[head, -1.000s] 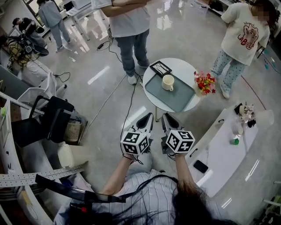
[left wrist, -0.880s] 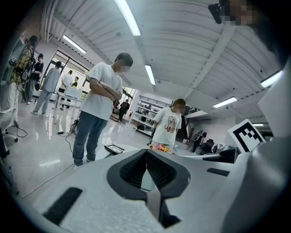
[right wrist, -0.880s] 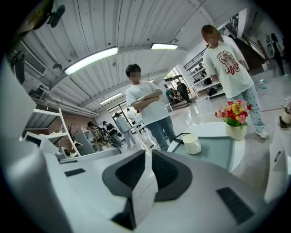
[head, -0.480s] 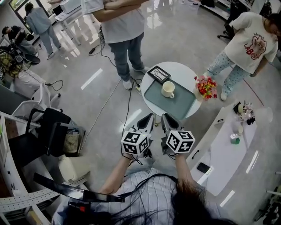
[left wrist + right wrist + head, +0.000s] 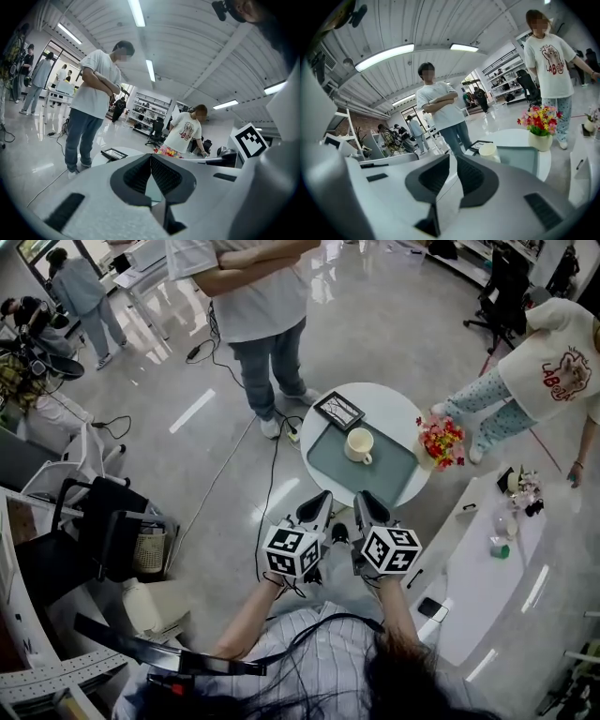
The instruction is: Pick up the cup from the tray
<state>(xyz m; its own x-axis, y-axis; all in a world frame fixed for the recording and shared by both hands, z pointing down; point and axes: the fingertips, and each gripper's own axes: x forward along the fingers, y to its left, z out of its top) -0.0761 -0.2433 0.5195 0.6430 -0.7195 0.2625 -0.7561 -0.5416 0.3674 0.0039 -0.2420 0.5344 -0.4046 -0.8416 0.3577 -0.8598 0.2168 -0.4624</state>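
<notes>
Right now I am holding both grippers side by side over the floor, on the near side of the round table (image 5: 398, 404), neither reaching it. The left gripper (image 5: 317, 507) is sitting clenched, pads meeting at the tips with nothing between them, and the right gripper (image 5: 368, 507) is likewise squeezed closed on nothing. The cup (image 5: 357, 442) is standing upright on the far half of the grey-green tray (image 5: 389, 474), its long axis running vertically and its handle pointing toward the near right. A black picture frame (image 5: 338, 410) is lying just beyond the tray's far left corner, and a vase of flowers (image 5: 441, 441) is standing at the table's right edge, apart from the cup. The cup is lying almost straight ahead on the far side of the right gripper, while the left gripper is sitting further off to the left, so I am judging the right one the nearer. In the right gripper view the cup is showing just right of the jaw line, so I am expecting to need those jaws spread and a forward reach over the tray's near edge.
</notes>
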